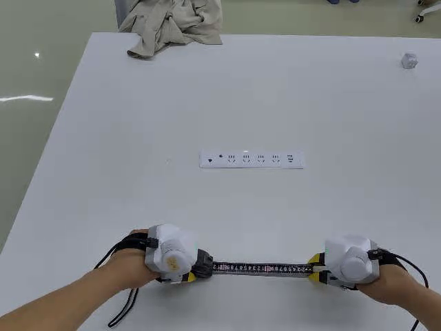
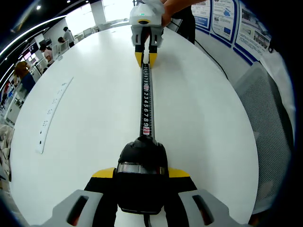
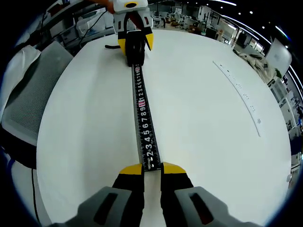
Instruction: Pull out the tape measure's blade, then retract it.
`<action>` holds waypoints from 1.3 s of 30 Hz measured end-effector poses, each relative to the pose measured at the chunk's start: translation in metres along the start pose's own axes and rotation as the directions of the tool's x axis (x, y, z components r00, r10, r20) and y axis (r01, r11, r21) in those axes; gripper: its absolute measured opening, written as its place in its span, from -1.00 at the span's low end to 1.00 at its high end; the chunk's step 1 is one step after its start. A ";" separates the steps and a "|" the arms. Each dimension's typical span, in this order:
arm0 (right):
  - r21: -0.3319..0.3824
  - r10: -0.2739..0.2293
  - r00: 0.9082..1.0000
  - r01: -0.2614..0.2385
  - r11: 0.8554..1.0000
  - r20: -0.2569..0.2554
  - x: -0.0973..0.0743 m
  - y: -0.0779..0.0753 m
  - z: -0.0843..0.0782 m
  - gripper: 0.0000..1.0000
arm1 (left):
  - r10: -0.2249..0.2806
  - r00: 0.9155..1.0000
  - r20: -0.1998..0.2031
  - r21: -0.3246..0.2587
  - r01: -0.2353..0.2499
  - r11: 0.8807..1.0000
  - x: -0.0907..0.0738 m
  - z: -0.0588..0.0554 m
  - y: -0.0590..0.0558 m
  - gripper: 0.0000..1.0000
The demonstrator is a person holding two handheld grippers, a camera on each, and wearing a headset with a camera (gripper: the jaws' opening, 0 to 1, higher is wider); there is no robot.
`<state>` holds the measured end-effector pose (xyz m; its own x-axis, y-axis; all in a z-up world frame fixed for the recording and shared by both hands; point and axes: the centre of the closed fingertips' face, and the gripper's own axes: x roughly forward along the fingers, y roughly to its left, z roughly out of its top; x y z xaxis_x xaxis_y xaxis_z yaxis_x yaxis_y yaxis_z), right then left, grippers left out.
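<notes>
The black tape measure case [image 2: 142,175] sits between the yellow-tipped jaws of my left gripper [image 2: 142,172], which is shut on it; in the head view the case [image 1: 203,265] is at the front left. Its blade [image 1: 260,268] is drawn out to the right across the white table. The blade [image 3: 143,118] ends between the jaws of my right gripper [image 3: 151,168], shut on its tip. In the head view the right gripper [image 1: 316,269] is at the front right. From the left gripper view, the blade [image 2: 146,101] runs straight to the right gripper [image 2: 146,56].
A white power strip [image 1: 251,160] lies mid-table, beyond the blade. A crumpled beige cloth [image 1: 172,24] rests at the far edge, and a small white object [image 1: 409,61] at the far right. A grey mesh chair back [image 2: 270,118] stands beside the table.
</notes>
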<state>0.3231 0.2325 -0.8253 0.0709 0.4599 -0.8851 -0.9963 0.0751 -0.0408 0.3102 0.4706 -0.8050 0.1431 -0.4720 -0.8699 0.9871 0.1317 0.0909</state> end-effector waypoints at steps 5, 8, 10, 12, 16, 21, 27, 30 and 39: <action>-0.006 0.002 1.000 -0.002 1.000 -0.011 -0.002 -0.001 -0.005 -0.78 | -0.003 1.000 -0.004 0.000 0.003 1.000 0.000 0.000 0.000 -0.29; -0.002 0.001 1.000 -0.001 1.000 -0.014 -0.004 -0.002 -0.009 -0.78 | -0.004 1.000 -0.004 0.000 0.004 1.000 0.000 0.000 0.000 -0.29; 0.000 0.001 1.000 -0.001 1.000 -0.014 -0.005 -0.002 -0.011 -0.78 | -0.004 1.000 -0.004 0.001 0.004 1.000 0.000 0.000 0.000 -0.29; 0.001 0.001 1.000 -0.001 1.000 -0.015 -0.005 -0.002 -0.011 -0.78 | -0.004 1.000 -0.005 0.001 0.004 1.000 0.000 0.000 0.000 -0.29; -0.008 0.003 1.000 -0.003 1.000 -0.023 -0.005 -0.003 -0.011 -0.78 | -0.001 1.000 -0.004 0.001 0.001 1.000 0.000 0.000 0.000 -0.29; -0.016 0.002 1.000 -0.002 1.000 -0.029 -0.005 -0.003 -0.011 -0.76 | 0.000 1.000 -0.004 0.002 0.000 1.000 0.001 0.000 0.000 -0.29; -0.025 0.001 0.999 -0.002 1.000 -0.040 -0.005 -0.002 -0.011 -0.75 | 0.002 1.000 -0.007 0.002 -0.002 1.000 0.001 0.000 0.000 -0.29; -0.019 -0.002 0.999 0.001 1.000 -0.038 -0.005 -0.002 -0.012 -0.75 | 0.003 1.000 -0.006 0.003 -0.003 1.000 0.000 0.000 0.000 -0.29; 0.007 -0.017 0.999 0.017 1.000 -0.049 -0.005 -0.002 -0.012 -0.75 | 0.007 1.000 0.001 0.004 -0.007 1.000 0.001 0.001 0.000 -0.28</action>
<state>0.3245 0.2196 -0.8260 0.0854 0.4146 -0.9060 -0.9946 0.0894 -0.0529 0.3103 0.4698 -0.8052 0.1500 -0.4715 -0.8690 0.9864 0.1317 0.0988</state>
